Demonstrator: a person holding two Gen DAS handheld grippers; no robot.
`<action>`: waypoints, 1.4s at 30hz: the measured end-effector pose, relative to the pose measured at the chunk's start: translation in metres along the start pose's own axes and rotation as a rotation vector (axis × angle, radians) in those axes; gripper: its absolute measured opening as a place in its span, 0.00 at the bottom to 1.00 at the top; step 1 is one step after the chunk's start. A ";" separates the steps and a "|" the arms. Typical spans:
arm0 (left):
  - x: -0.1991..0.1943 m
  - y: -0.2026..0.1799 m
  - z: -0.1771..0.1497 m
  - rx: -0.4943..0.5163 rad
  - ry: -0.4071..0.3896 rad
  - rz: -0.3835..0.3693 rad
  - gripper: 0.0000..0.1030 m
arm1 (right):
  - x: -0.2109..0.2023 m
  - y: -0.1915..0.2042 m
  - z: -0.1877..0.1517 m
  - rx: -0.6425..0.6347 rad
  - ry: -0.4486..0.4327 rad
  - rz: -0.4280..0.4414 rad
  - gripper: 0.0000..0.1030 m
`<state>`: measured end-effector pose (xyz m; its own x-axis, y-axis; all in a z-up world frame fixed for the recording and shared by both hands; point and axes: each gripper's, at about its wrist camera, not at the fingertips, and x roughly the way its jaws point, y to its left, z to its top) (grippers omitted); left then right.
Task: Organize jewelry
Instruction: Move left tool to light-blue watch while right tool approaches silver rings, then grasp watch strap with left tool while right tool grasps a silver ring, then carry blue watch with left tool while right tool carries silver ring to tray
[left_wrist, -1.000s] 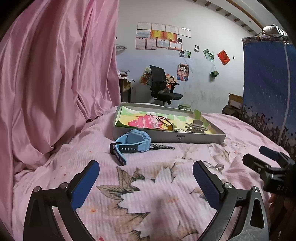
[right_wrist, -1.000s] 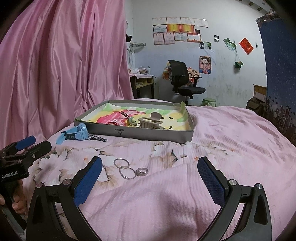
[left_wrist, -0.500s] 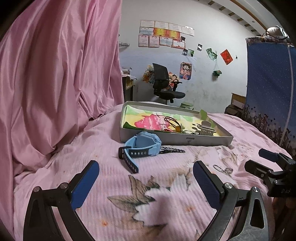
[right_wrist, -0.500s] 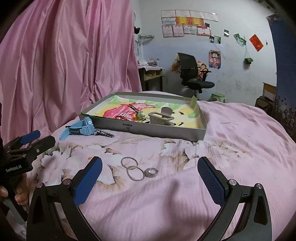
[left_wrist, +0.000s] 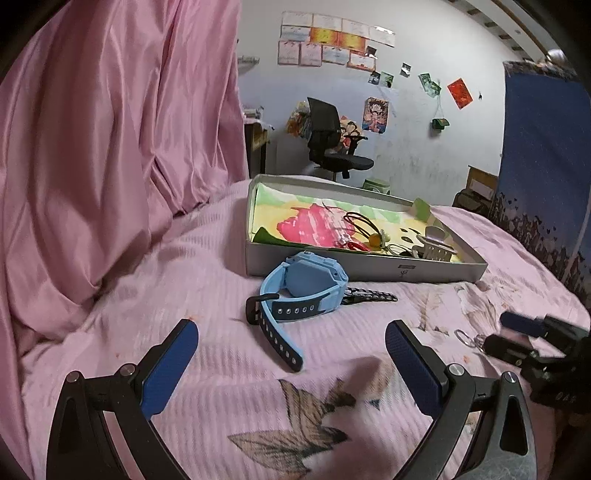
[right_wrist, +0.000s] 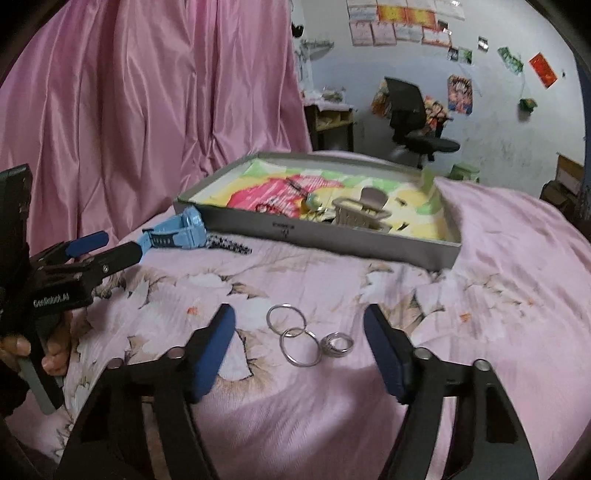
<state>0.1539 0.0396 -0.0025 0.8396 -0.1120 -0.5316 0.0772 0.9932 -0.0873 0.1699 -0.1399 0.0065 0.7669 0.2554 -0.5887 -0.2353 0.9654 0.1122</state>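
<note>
Right claw (right_wrist: 299, 341) around rings (right_wrist: 295, 334), untouched

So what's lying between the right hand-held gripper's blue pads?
In the right wrist view, the right hand-held gripper, whose jaws have just been closing, brackets two thin silver hoops and a small silver ring on the pink floral bedspread, untouched.

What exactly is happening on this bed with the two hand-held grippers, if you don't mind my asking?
A person is sorting jewelry into a grey tray on the pink bedspread. The right hand-held gripper has just been closing its jaws around three silver rings, not yet touching them. The left hand-held gripper is open, aimed at a blue watch lying beside the tray. A hair clip already sits inside.
</note>
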 end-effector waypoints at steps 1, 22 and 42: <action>0.002 0.002 0.001 -0.008 0.007 -0.003 0.99 | 0.003 0.000 -0.001 0.005 0.013 0.007 0.51; 0.047 0.013 0.013 -0.034 0.149 -0.045 0.66 | 0.039 -0.010 -0.009 0.075 0.157 0.124 0.30; 0.035 -0.014 0.008 0.076 0.141 -0.112 0.13 | 0.044 -0.014 -0.014 0.104 0.143 0.170 0.25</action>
<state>0.1869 0.0223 -0.0130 0.7402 -0.2204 -0.6352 0.2108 0.9732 -0.0920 0.1987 -0.1424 -0.0318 0.6276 0.4116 -0.6608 -0.2853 0.9114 0.2968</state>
